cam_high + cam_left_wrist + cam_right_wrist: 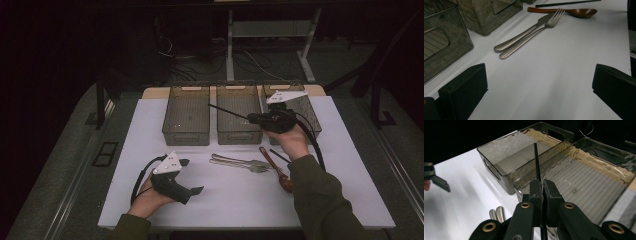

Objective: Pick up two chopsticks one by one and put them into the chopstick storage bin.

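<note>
Right gripper pinching black chopstick, raised over middle bin near bench far edge. Left gripper spread, empty, low at front-left corner.

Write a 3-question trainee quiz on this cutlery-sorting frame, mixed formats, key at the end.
1. Multiple choice: what do the right tongs grip?
A. a fork
B. a black chopstick
C. a wooden spoon

2. True or false: the left tongs are shut on the fork.

3. Short answer: how many clear bins stand in the row at the far side of the table, and which one does the held chopstick's tip hang over in the high view?

Key:
1. B
2. False. Their jaws stand wide apart over bare table, with nothing between them.
3. Three. The tip hangs over the middle bin; the left bin and right bin flank it.
</note>
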Action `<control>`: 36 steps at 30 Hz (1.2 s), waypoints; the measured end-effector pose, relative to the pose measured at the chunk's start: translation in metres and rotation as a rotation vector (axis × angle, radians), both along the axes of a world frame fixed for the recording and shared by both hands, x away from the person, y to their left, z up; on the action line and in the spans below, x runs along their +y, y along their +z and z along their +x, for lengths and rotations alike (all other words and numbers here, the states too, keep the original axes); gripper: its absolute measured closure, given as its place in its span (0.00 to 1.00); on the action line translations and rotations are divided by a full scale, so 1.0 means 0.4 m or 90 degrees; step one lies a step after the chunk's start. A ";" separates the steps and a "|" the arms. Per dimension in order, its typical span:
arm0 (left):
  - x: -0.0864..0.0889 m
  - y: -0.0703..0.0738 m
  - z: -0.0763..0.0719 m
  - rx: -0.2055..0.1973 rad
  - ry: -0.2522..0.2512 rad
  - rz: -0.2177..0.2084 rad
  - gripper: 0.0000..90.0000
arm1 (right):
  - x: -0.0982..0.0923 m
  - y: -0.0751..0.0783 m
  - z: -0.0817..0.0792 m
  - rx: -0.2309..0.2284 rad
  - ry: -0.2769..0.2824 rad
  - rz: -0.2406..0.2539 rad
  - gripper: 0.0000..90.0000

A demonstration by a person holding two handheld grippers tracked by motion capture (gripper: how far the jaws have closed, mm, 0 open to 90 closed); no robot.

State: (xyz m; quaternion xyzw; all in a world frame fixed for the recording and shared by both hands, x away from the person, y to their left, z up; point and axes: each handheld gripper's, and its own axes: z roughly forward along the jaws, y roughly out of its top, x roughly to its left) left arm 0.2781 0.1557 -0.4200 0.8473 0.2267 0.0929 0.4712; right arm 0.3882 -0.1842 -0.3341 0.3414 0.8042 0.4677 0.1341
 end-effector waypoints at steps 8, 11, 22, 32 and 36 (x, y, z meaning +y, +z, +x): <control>-0.009 0.002 -0.003 0.004 -0.003 -0.006 0.00 | 0.060 -0.008 0.031 0.011 -0.009 0.002 0.96; -0.010 0.002 -0.005 0.004 -0.003 -0.005 0.00 | 0.082 -0.009 0.044 0.017 -0.010 -0.002 0.96; -0.011 0.004 -0.002 -0.004 -0.012 -0.001 0.00 | 0.160 -0.030 0.098 0.031 -0.019 -0.017 0.96; -0.013 0.007 -0.003 -0.002 -0.012 -0.013 0.00 | 0.244 -0.047 0.143 0.047 -0.016 -0.040 0.96; -0.011 0.008 -0.005 0.000 -0.013 -0.010 0.00 | 0.278 -0.056 0.162 0.049 -0.019 -0.059 0.96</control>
